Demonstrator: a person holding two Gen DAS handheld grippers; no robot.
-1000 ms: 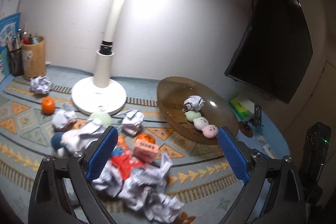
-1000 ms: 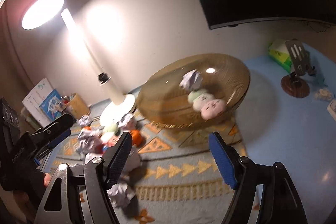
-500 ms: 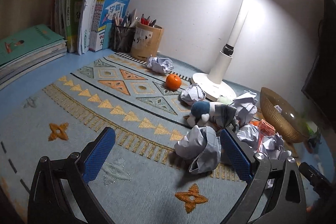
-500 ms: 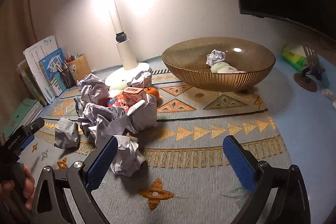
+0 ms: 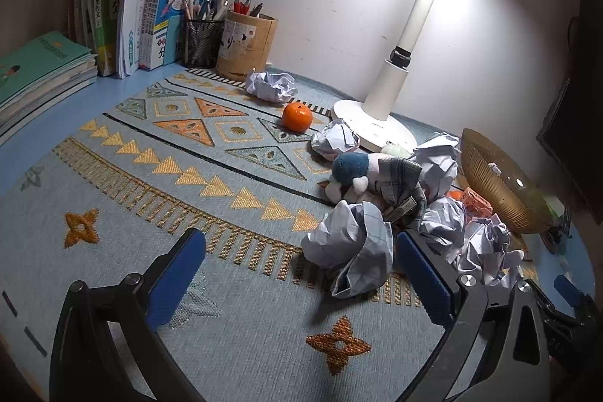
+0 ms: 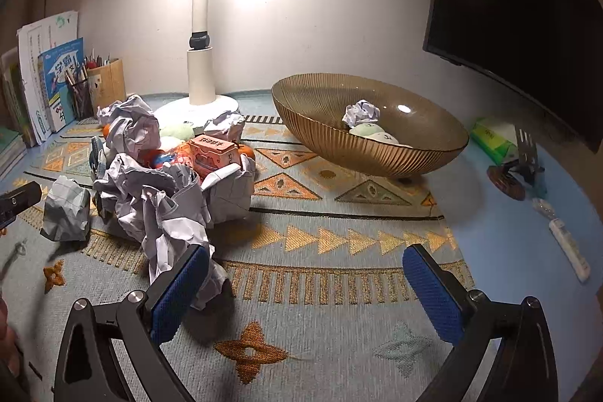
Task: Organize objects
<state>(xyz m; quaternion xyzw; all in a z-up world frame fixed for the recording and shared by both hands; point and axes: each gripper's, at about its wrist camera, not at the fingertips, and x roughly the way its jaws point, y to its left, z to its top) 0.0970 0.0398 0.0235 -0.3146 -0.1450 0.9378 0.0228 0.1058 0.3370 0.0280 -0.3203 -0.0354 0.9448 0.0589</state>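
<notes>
A heap of crumpled paper balls (image 6: 158, 191) lies on the patterned mat with a pink box (image 6: 213, 151), a plush toy (image 5: 373, 172) and oranges among them. An amber glass bowl (image 6: 339, 145) at the right holds one paper ball (image 6: 361, 112) and pastel round toys (image 6: 373, 132). My left gripper (image 5: 301, 277) is open and empty, low over the mat, with a paper ball (image 5: 354, 247) just ahead between its fingers. My right gripper (image 6: 305, 289) is open and empty; a paper ball (image 6: 181, 240) touches its left finger.
A white desk lamp (image 5: 380, 123) stands at the back. An orange (image 5: 297, 117) and a paper ball (image 5: 271, 85) lie apart near it. Pen holders (image 5: 245, 42) and books (image 5: 143, 17) line the back left. A monitor (image 6: 527, 6), green box (image 6: 490, 140) and small stand (image 6: 516, 168) are right.
Both grippers have dropped low and swung: the left view turned from the bowl to the mat's left part, the right view moved from the bowl towards the paper heap. Both stayed open.
</notes>
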